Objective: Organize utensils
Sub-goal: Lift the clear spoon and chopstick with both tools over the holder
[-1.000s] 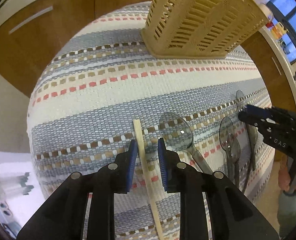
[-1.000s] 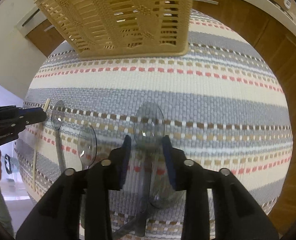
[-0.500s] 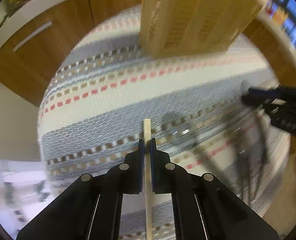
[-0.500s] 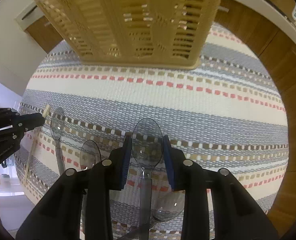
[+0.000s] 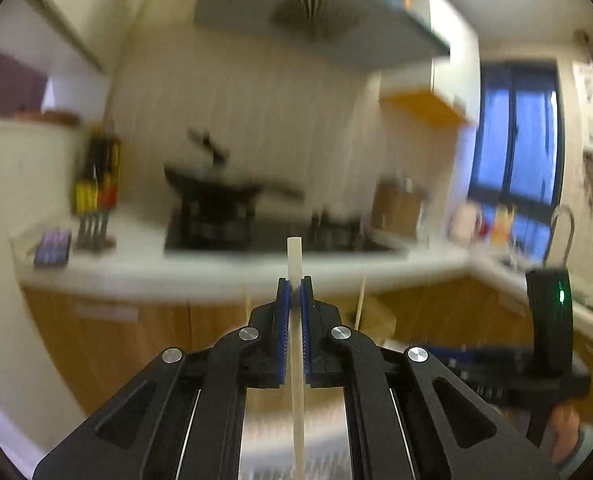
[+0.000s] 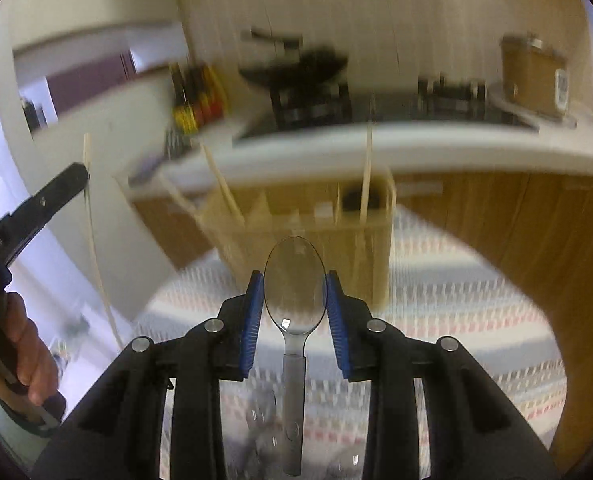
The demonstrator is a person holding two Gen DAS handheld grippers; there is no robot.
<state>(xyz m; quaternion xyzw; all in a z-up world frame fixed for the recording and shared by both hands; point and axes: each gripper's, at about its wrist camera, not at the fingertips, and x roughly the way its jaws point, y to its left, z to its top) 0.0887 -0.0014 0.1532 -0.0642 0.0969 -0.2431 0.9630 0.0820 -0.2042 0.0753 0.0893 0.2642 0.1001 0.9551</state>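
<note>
**Both utensils gripped and held above the mat, ready for transfer to the caddy**

The chopstick [image 5: 295, 336] is clamped between the pads of the left gripper [image 5: 295, 292], its tip projecting past the jaws; the clear spoon [image 6: 294, 292] is pinched by its bowl in the right gripper [image 6: 295, 300], handle hanging toward the camera. The slatted caddy [image 6: 304, 236] stands on the striped mat [image 6: 456, 300] ahead of the right gripper, with several chopsticks already standing in it. To do the step well, tilt each utensil upright before lowering, and enter 1 compartment at a time. Clear the caddy's rim and the standing chopsticks. Judged open room: above the caddy; the counter edge [image 6: 416, 144] lies behind it, and the 2 grippers are near each other.
</note>
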